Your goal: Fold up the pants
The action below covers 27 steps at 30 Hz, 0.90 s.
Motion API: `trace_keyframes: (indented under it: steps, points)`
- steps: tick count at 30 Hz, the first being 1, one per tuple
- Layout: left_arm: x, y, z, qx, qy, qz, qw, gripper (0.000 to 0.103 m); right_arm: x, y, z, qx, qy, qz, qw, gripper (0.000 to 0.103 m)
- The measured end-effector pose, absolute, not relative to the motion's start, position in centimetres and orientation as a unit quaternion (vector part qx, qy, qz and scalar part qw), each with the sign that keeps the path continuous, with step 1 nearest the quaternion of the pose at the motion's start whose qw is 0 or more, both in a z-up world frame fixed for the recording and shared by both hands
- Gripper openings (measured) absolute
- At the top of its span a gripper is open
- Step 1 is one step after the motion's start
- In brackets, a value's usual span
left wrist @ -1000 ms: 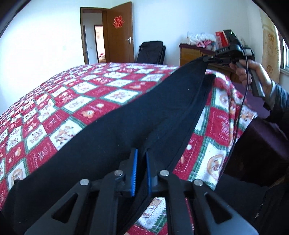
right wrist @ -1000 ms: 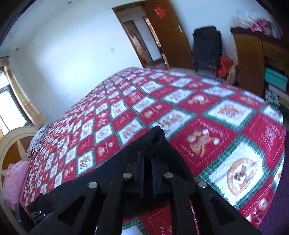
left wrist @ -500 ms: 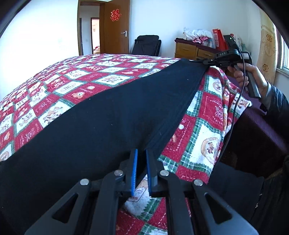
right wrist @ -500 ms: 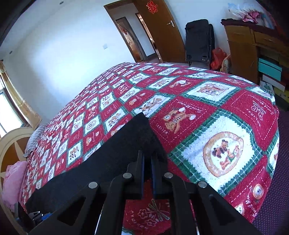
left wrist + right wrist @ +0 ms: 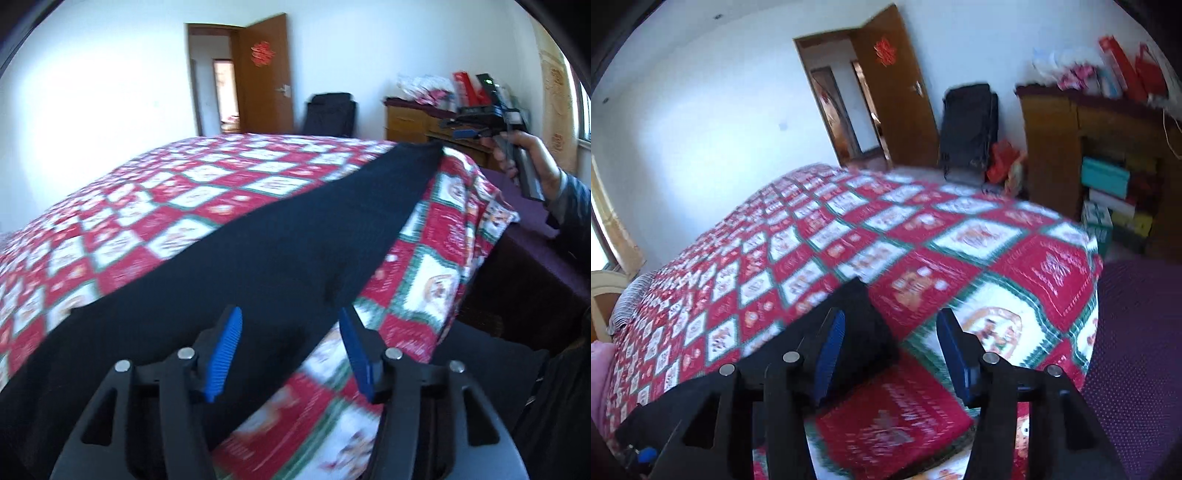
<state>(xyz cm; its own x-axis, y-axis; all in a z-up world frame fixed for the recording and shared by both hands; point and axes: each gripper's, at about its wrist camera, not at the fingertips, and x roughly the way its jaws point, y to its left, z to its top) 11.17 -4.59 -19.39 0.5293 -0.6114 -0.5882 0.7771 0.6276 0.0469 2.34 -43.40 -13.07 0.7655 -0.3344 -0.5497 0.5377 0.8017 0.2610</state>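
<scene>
Across the quilt [image 5: 155, 221] lie the black pants [image 5: 258, 266], stretched flat in a long band along the bed's near edge. Left gripper [image 5: 291, 350] hangs above one end of them, blue pads spread wide, clamping nothing. Right gripper [image 5: 890, 354] is likewise spread apart over the other end, the cloth under its left pad but not pinched. Both views are motion-blurred. Red paper ornament on the door [image 5: 886, 92] bears a character too smeared to read; writing on the red quilt squares is also illegible.
</scene>
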Motion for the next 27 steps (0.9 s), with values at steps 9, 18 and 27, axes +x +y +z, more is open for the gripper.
trace_keyframes:
  steps: [9, 18, 27]
  points:
    - [14.7, 0.5, -21.0, 0.103, 0.303, -0.322, 0.891, 0.058, 11.0, -24.8, -16.7, 0.135, 0.356, 0.064, 0.922, 0.054]
    - [13.5, 1.4, -23.3, 0.104, 0.304, -0.324, 0.89, 0.065, 13.5, -10.9, -24.5, 0.024, 0.477, 0.189, 0.858, 0.053]
    - [12.8, 3.1, -22.8, 0.076, 0.302, -0.329, 0.892, 0.066, 13.0, -9.9, -21.9, 0.018, 0.447, 0.206, 0.871, 0.053]
